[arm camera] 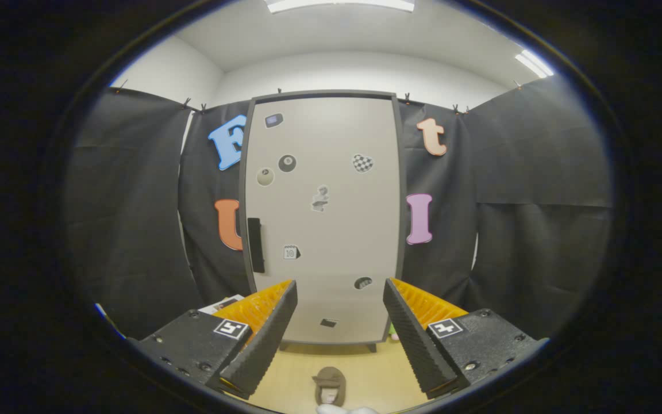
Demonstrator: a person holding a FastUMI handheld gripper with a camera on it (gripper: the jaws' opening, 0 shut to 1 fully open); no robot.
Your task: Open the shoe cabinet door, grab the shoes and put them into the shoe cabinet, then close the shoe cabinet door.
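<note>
A tall pale shoe cabinet (322, 218) with a dark frame stands straight ahead against the booth wall, its door shut. A black vertical handle (256, 245) sits on the door's left side, and several small stickers dot the door. On the wooden floor (365, 374) between the fingers lies a brown shoe (330, 385), toe toward the cabinet. My gripper (339, 296) is held up well short of the cabinet, open, with nothing between its fingers.
Black cloth walls close in on both sides of the cabinet. Something white (345, 410) shows at the floor just below the shoe. A small pale object (222, 303) lies behind the left finger.
</note>
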